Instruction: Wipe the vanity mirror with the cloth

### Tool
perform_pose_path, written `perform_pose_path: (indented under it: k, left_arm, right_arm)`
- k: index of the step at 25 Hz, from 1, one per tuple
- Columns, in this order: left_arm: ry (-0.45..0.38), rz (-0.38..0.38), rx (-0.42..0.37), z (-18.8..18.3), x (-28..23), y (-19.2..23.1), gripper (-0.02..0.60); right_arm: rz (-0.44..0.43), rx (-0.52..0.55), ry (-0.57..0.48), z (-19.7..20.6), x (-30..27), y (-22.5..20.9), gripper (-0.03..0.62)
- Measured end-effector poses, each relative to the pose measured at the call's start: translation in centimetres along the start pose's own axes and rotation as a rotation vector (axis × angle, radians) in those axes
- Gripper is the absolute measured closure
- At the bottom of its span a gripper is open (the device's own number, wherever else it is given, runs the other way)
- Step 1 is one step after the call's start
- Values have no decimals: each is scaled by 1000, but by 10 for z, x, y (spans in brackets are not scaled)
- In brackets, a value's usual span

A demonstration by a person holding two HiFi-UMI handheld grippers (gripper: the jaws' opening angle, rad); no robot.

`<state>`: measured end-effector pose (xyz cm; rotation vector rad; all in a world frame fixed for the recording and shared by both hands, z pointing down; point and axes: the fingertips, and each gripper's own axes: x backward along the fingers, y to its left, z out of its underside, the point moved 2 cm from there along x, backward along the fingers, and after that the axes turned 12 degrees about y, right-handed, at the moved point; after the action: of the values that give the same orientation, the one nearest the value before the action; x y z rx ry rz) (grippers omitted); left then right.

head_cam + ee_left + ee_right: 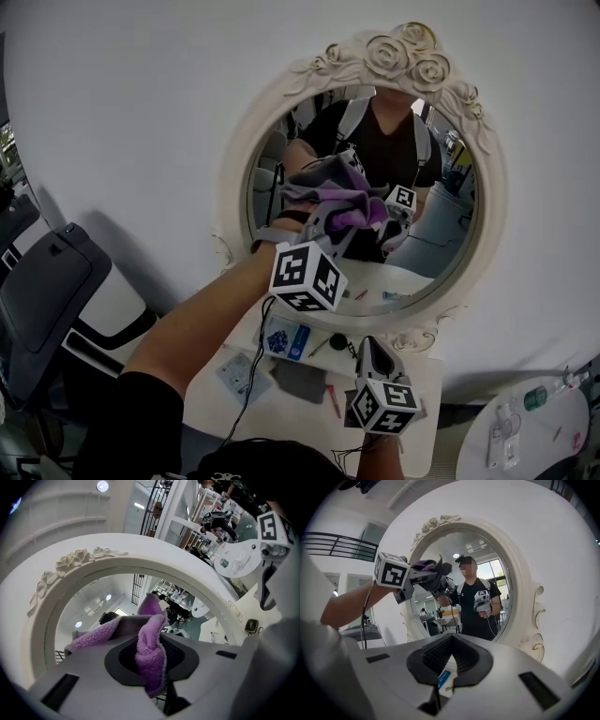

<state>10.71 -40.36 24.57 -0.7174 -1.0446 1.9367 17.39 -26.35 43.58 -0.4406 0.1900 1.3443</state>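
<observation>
Right gripper, jaws together and empty, is held low. Purple fleece cloth is clamped in left gripper against round white rose-framed vanity mirror. Wiping is judged underway; strokes across the glass are needed next.

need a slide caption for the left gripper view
Left gripper, shut on a purple cloth, held up to the rose-framed vanity mirror.

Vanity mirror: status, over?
Left hand-held gripper shut on purple cloth, up at the mirror. Right hand-held gripper shut, empty, low over the table. Nothing blocking the glass.
</observation>
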Motion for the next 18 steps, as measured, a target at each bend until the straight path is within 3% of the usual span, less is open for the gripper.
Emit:
perform_pose_path:
  k: [2, 7, 11, 15, 18]
  left_arm:
    - [-10, 33, 29, 7, -4, -20, 517]
    - [7, 198, 77, 31, -11, -78, 517]
    - [49, 240, -28, 45, -20, -124, 517]
    - [112, 417, -29, 66, -32, -184, 518]
    - [111, 459, -67, 83, -35, -217, 518]
  right_arm:
    - [-3, 3, 2, -1, -2, 2, 589]
    - [6, -2, 5, 2, -1, 0, 589]
    - [17, -10, 12, 5, 0, -5, 589]
    - [23, -13, 10, 5, 2, -5, 589]
    - [31, -17, 13, 9, 5, -6, 589]
